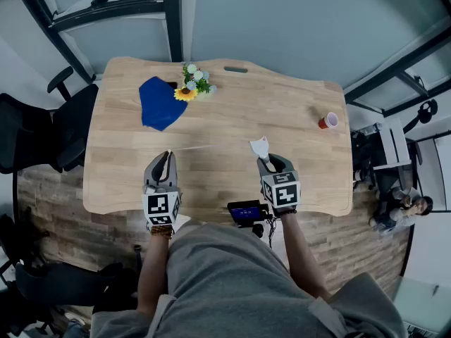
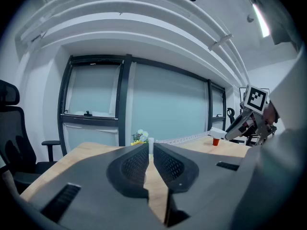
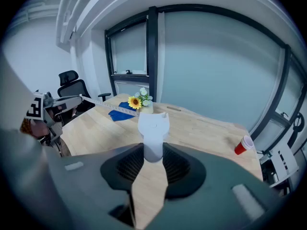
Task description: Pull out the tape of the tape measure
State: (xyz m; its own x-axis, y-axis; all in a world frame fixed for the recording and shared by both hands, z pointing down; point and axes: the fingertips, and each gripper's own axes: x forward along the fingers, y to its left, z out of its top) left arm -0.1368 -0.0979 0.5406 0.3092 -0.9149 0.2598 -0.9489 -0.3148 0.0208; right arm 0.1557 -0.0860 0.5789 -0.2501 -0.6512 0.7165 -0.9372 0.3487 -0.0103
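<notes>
Tape measure (image 3: 153, 127), smooth white plastic, sits clamped in right gripper (image 3: 152, 150).

An office. Black swivel chairs (image 1: 67, 129) stand beside a light wooden worktop (image 1: 232, 129). Dark-framed glass partitions (image 1: 282, 20) wall the room.

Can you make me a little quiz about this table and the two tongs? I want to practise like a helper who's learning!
1. Pick one: what do the right tongs grip?
A) a spoon
B) the white tape measure case
C) a bottle

2. True or false: the tape stretches from the case across to the left tongs.

3. Fill in the word: the flowers sit right beside the blue ____.

Key: 1 is B. 2 is true. 3 is cloth.
</notes>
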